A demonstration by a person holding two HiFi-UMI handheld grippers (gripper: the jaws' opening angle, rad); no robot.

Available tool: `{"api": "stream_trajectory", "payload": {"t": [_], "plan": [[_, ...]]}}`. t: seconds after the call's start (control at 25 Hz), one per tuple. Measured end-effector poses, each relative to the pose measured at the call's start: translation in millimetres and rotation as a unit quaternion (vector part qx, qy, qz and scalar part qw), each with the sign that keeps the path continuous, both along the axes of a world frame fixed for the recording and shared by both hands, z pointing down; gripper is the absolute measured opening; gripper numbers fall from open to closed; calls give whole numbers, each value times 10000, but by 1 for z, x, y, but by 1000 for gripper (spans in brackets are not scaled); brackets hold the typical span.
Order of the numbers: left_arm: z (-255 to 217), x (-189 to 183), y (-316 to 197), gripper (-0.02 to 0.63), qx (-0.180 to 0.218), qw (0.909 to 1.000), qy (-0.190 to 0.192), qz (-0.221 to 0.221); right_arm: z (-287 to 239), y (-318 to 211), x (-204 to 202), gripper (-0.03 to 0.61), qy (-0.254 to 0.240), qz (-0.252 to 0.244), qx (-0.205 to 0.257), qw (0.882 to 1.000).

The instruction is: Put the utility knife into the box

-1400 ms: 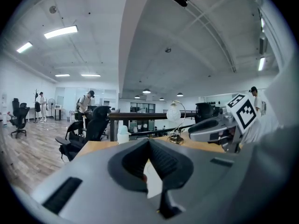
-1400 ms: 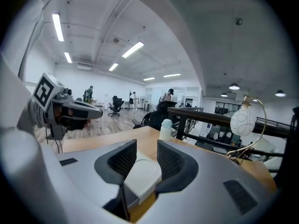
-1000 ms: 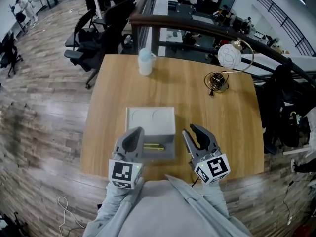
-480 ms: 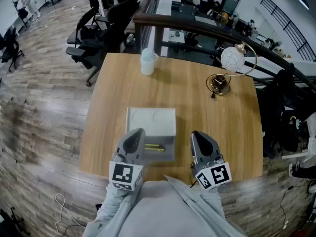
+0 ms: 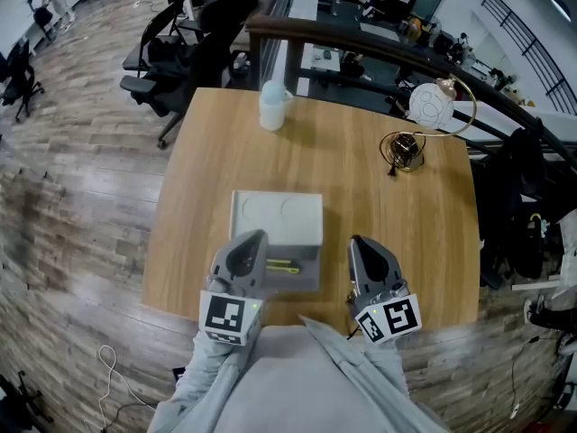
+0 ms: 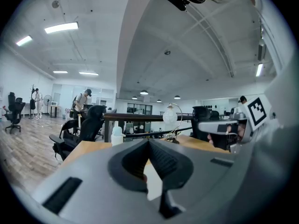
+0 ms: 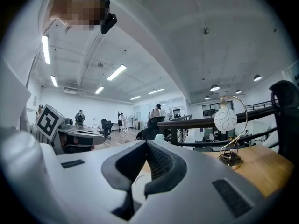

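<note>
Floor: wood-plank floor (image 5: 81, 206) all around, with black office chairs (image 5: 176, 48) beyond the table's far-left corner.
Table: a pale wooden table (image 5: 406, 233), the person standing at its near edge in grey sleeves (image 5: 270, 377).
Box: a grey box (image 5: 293, 284) sits at the near middle of the table between the two grippers. Its lid (image 5: 276, 217) is laid open flat on the far side.
Lamp: at the far right of the table there is a white globe lamp (image 5: 431, 105) on a gold arc with a small dark base.
Left gripper: the left gripper (image 6: 149, 140) is held over the box's near-left corner. Its jaws are pressed tip to tip, with nothing between them.
Right gripper: the right gripper (image 7: 147, 142) is just beside the box on the right, over bare wood. Its jaws are closing right down, tips meeting, and nothing is gripped.
Cup: a small white cup (image 5: 272, 105) stands well away at the table's far edge.
Utility knife: the yellow-and-black utility knife (image 5: 281, 265) lies flat inside the open box, just beside the left gripper's tips.
Knife axis: its long side runs left to right, roughly along the near table edge. The yellow part is toward the left gripper and the darker end toward the right. I cannot tell which end carries the blade.
</note>
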State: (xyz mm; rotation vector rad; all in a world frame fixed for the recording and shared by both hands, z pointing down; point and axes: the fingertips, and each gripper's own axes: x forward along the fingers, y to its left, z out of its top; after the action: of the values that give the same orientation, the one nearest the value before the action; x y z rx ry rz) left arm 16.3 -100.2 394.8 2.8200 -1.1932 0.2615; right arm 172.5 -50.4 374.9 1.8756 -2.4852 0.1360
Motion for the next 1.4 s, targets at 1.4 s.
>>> {"api": "stream_trajectory", "payload": {"t": [1.4], "plan": [[-2, -6, -9, 18, -5, 10000, 41, -72, 1, -10, -7, 17, 88, -99, -72, 9999]]}}
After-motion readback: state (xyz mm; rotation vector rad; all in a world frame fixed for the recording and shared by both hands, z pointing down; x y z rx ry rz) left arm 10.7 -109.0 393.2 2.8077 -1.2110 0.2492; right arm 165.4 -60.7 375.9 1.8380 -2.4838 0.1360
